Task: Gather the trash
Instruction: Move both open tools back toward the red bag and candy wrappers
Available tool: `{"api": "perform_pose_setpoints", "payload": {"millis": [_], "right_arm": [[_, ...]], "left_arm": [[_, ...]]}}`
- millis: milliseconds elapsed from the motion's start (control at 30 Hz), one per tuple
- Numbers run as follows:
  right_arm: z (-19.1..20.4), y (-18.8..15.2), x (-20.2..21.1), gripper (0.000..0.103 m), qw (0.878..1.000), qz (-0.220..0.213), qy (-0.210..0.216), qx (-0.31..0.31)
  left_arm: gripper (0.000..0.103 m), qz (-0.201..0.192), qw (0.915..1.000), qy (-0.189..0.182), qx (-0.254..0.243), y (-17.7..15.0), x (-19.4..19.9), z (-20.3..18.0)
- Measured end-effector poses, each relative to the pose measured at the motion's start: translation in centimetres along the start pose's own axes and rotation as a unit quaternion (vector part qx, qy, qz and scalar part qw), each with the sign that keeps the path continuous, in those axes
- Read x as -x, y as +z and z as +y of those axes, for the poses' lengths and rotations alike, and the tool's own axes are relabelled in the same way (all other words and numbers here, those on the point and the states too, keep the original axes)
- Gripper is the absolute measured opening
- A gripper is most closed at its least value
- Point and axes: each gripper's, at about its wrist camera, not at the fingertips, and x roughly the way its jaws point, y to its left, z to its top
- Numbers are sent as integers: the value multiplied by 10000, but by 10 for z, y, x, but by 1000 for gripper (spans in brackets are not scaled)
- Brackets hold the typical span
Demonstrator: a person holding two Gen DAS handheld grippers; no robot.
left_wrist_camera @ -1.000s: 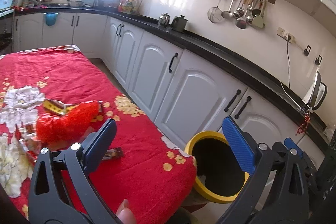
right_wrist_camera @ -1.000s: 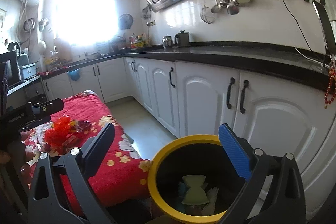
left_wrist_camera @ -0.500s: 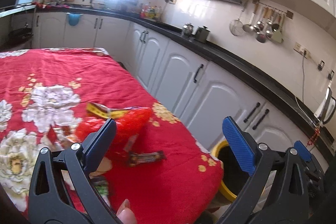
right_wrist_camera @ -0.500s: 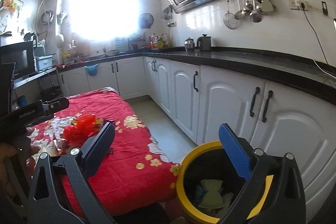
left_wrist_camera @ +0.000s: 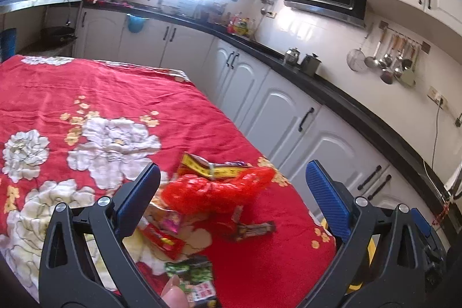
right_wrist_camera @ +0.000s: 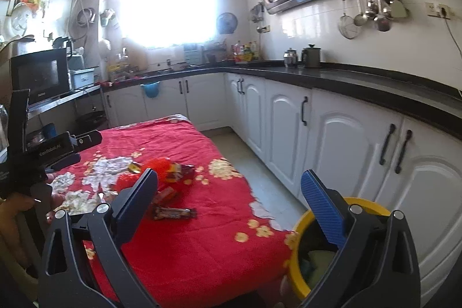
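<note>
Trash wrappers blurred, perhaps candy, red net, left claw wide, right claw wide, yellow bin half hidden.

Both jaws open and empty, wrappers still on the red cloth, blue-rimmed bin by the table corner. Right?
Not quite: the bin has a yellow rim, not blue, as the right wrist view shows. The rest holds: the left gripper and right gripper have jaws open and empty, and the wrappers still lie on the red cloth.
</note>
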Motion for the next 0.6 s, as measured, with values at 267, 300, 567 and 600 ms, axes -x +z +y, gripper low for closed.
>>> {"api": "perform_pose_setpoints", "payload": {"millis": [267,300,567,600], "right_arm": [[31,13,-21,97,9995,8,296,119],[35,14,-25,97,9993,25,345,143],[59,19,-44,97,9979,90,565,288],[61,19,-46,97,9978,99,574,304]], "left_arm": [[92,-108,9996,202,145,6,9,27],[92,-114,9995,233,165,7,10,31],[92,-129,9981,447,405,8,16,64],[92,-124,9978,482,428,8,16,68]]}}
